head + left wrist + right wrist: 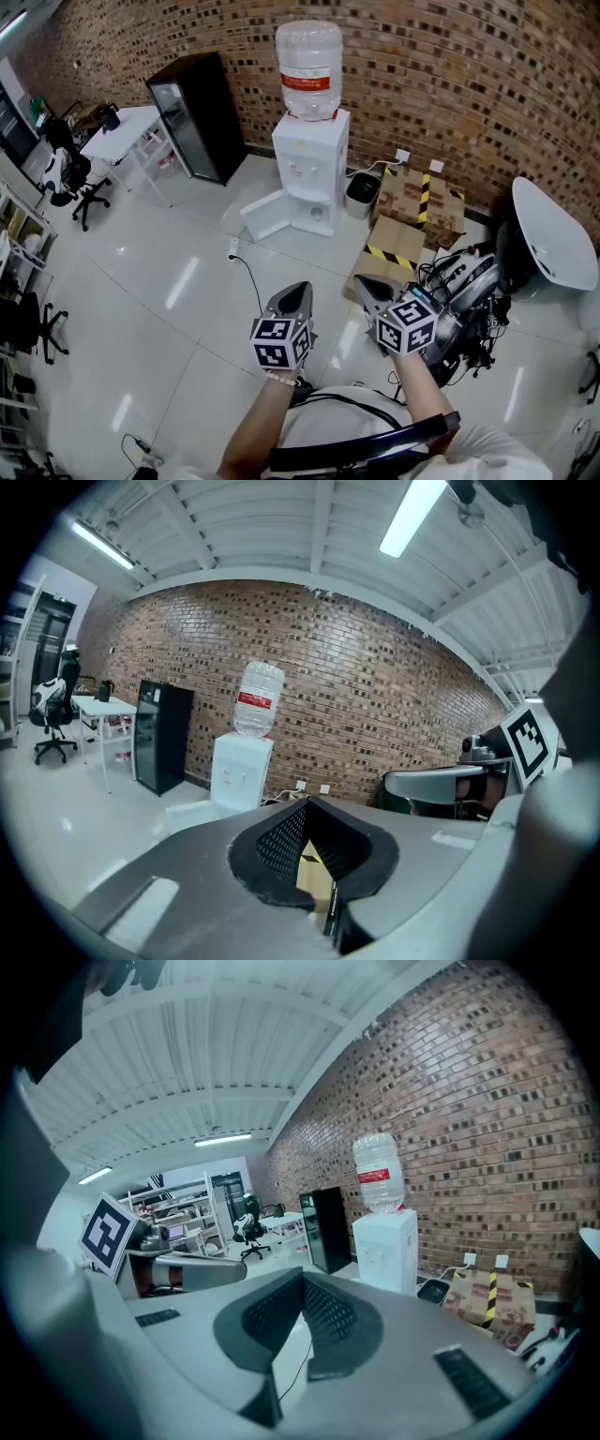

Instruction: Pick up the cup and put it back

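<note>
Head view, looking steeply down: a person's two forearms reach forward over a glossy white floor [141,309]. Each hand holds a grey gripper with a cube of square markers. The left gripper [300,291] and the right gripper [364,283] sit side by side, both aimed at a white water dispenser [311,169] that stands against a brick wall [450,84]. A clear water bottle [308,67] with a red label sits on top of the dispenser, and the dispenser's lower door is swung open to its left. A small pale round shape [319,214] shows in that open lower compartment. It is too small to tell whether it is the cup. A black fridge [192,117] stands left of the dispenser, and cardboard boxes [422,202] with yellow-and-black tape lie to its right.

Left gripper view: the left gripper [307,803] is clenched, its jaw tips meeting with nothing between them. The water dispenser [241,772] stands well beyond the tips, slightly left, and the black fridge [159,735] is to its left.

Right gripper view: the right gripper [302,1279] is also clenched and empty. The water dispenser [384,1246] is far ahead, to the right of the tips, and the cardboard boxes [487,1302] lie to its right.
</note>
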